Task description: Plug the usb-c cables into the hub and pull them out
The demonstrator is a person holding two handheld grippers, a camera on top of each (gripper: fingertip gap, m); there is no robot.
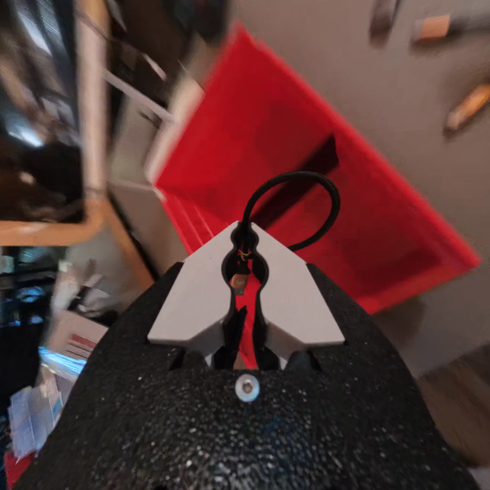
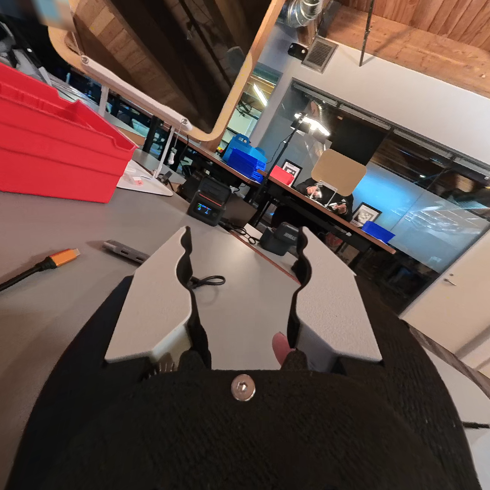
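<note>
My left gripper (image 1: 245, 225) is shut on a black USB-C cable (image 1: 305, 177). The cable loops up out of the fingertips, and its plug end (image 1: 240, 282) shows between the fingers, above the red bin (image 1: 291, 127). That view is blurred. My right gripper (image 2: 245, 233) is open and empty, low over the grey table (image 2: 66, 305). The grey hub (image 2: 124, 250) lies flat just left of its left finger. A second cable with an orange plug (image 2: 62, 257) lies left of the hub. A small black cable loop (image 2: 209, 280) lies on the table between the right fingers.
The red bin (image 2: 53, 153) stands at the table's far left. A white lamp base (image 2: 148, 185) sits behind it. A black power station (image 2: 209, 197) stands past the table edge. A person sits at a far table (image 2: 331, 198) with blue bins (image 2: 244, 156).
</note>
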